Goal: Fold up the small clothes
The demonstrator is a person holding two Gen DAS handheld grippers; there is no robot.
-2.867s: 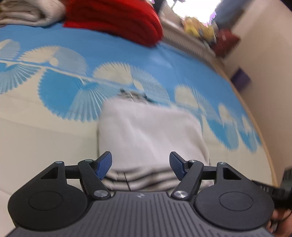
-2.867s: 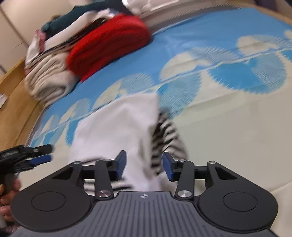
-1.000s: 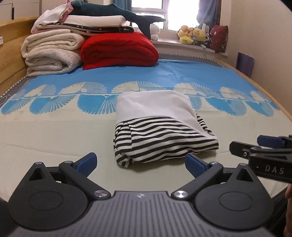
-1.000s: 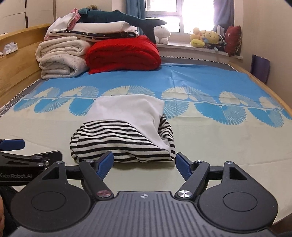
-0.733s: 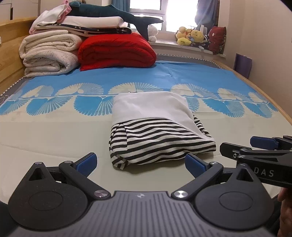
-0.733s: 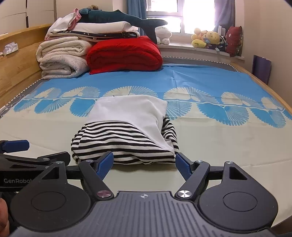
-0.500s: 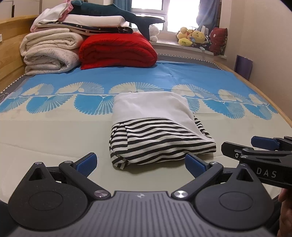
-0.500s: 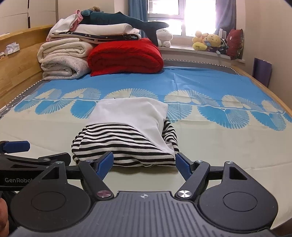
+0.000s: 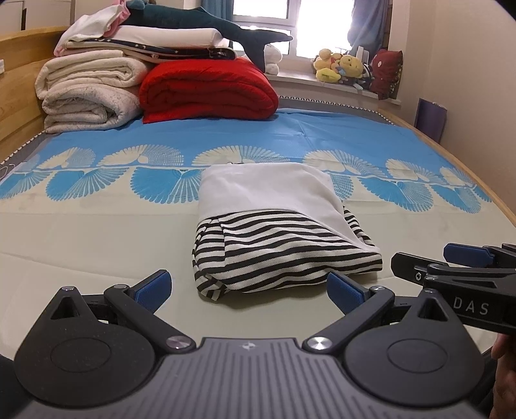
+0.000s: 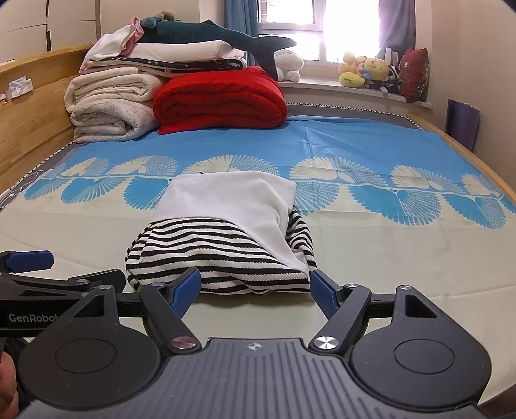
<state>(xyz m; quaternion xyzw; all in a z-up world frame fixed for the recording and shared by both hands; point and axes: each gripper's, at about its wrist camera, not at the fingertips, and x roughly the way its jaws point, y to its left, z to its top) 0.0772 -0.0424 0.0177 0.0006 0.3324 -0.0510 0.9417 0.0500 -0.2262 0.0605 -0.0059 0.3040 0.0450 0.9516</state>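
A small garment, white on top with black-and-white stripes below, lies folded in a compact bundle (image 9: 277, 232) on the bed sheet; it also shows in the right wrist view (image 10: 232, 232). My left gripper (image 9: 250, 288) is open and empty, held back just short of the bundle's near edge. My right gripper (image 10: 256, 288) is open and empty, its fingertips just in front of the striped edge. The right gripper also shows at the right of the left wrist view (image 9: 451, 267), and the left gripper shows at the left of the right wrist view (image 10: 48, 274).
The bed (image 9: 80, 238) has a cream and blue fan-patterned sheet. Rolled white blankets (image 9: 87, 93), a red folded quilt (image 9: 209, 90) and a plush shark (image 9: 200, 22) are stacked at the far left. Plush toys (image 10: 371, 72) sit on the windowsill. A wooden headboard (image 10: 29, 119) runs along the left.
Both grippers have let go of the garment and pulled back from it, opening wide. In the last second they barely move; the folded bundle lies still.
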